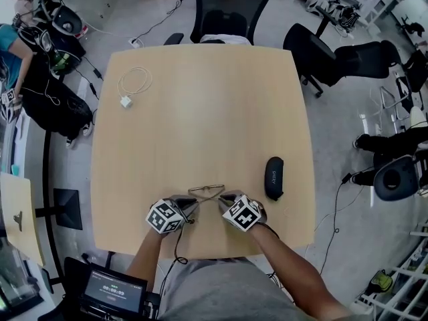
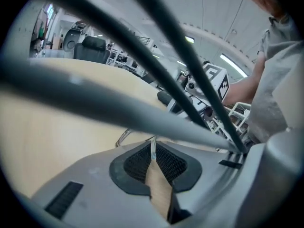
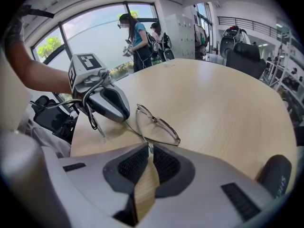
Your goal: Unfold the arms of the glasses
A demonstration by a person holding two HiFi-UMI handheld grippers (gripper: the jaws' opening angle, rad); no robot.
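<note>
Table (image 1: 200, 112) fills frame centre. Glasses (image 1: 206, 191) on it, lower centre, near front edge. Left gripper (image 1: 192, 207) at glasses' left end, right gripper (image 1: 225, 199) at right end, an arm of the glasses between each one's jaws. Case (image 1: 274, 178) on table right of glasses, near right edge. Cable (image 1: 134, 84) on table, upper left. Chair (image 1: 231, 9) behind far edge, top centre. Screen (image 1: 114, 291) off table, lower left.

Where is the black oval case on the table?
In the head view, the black oval case lies on the light wooden table near its right edge, just right of the right gripper and the thin wire-framed glasses.
</note>
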